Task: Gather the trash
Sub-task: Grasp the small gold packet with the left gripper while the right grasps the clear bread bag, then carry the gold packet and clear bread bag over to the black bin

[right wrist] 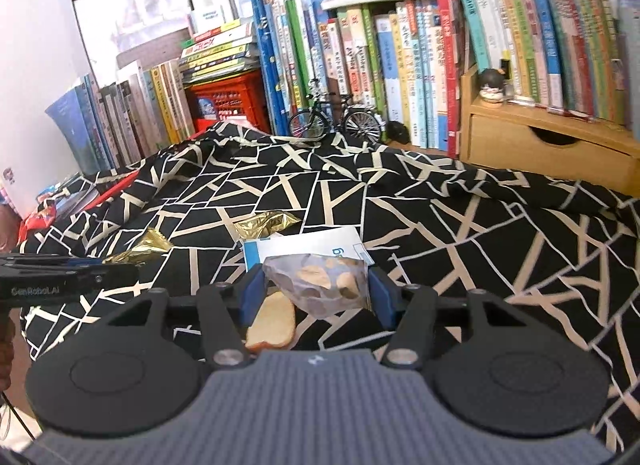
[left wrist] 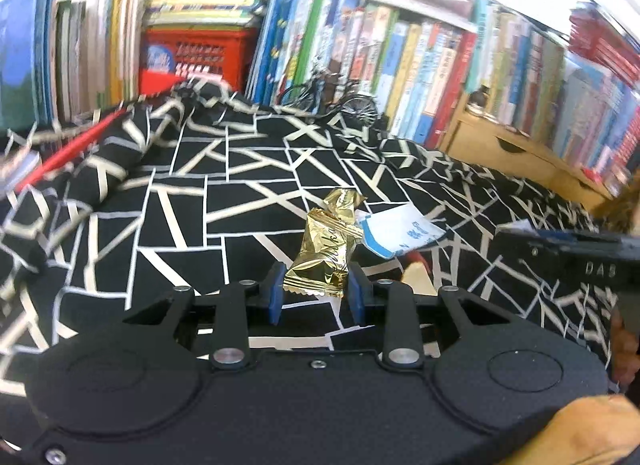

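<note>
Book-lined shelving backs a black patterned cloth [right wrist: 460,225]. Left gripper [left wrist: 316,289] is clamped narrowly on a gold wrapper [left wrist: 326,253]; right gripper [right wrist: 316,293], about half open, pinches a clear snack bag [right wrist: 320,281], both apparently lifted. Pickup looks complete; the next move calls for a bin, unseen, with open cloth ahead and a white packet [right wrist: 308,245], bread piece [right wrist: 272,323] and second gold wrapper [right wrist: 266,223] remaining.

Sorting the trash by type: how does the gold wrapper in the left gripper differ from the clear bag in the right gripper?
The gold wrapper is opaque shiny foil; the clear bag is see-through, with brown snack pieces showing inside. The wrapper stands tall and narrow between close-set pads; the bag sits wide and bulging between pads set further apart. Both are crinkled packets, each pinched in a gripper above the patterned cloth.
</note>
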Tool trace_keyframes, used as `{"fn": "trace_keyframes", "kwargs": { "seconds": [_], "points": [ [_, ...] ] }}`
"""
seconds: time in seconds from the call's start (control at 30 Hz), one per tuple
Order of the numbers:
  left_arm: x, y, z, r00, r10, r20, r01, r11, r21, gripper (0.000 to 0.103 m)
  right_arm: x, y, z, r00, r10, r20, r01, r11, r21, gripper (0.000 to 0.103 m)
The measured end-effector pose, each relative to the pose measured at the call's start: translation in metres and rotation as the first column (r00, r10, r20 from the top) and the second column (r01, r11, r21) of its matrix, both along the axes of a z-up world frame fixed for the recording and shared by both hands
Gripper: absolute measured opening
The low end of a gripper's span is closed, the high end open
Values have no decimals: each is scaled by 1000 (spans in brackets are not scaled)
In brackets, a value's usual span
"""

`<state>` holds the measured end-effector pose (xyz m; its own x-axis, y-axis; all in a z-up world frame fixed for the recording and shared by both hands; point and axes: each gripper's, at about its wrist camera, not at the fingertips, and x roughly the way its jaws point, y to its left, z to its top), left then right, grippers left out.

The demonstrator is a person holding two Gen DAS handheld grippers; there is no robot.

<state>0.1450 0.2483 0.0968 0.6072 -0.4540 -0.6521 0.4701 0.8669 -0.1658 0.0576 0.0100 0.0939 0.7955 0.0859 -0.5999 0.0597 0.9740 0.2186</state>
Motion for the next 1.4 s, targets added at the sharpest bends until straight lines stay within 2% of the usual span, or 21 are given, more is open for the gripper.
{"fn": "trace_keyframes", "kwargs": {
  "seconds": [0.27, 0.57, 0.73, 0.87, 0.97, 1.23, 1.4],
  "points": [
    [-22, 30, 15, 993, -105, 46, 105, 994, 13, 30, -37, 30, 26, 996, -78, 36, 78, 997, -7, 59],
    [-37, 82, 35, 983, -135, 126, 136, 991, 1, 30, -55, 81, 45, 988, -137, 73, 139, 990, -26, 59],
    [-42, 112, 40, 983, -132, 129, 136, 990, -21, 30, -62, 106, 53, 983, -161, 90, 162, 987, -1, 59],
    [-51, 142, 42, 982, -125, 141, 133, 990, -44, 30, -67, 131, 57, 981, -171, 86, 174, 985, -20, 59],
    [-56, 165, 44, 980, -134, 149, 139, 990, -28, 30, -74, 150, 61, 981, -169, 97, 172, 985, -25, 59],
    [-64, 237, 46, 983, -98, 154, 108, 992, -58, 30, -86, 200, 68, 979, -176, 103, 182, 982, -46, 59],
    [-69, 278, 45, 987, -73, 141, 81, 995, -50, 30, -93, 230, 72, 979, -181, 98, 186, 981, -49, 59]
  ]
}}
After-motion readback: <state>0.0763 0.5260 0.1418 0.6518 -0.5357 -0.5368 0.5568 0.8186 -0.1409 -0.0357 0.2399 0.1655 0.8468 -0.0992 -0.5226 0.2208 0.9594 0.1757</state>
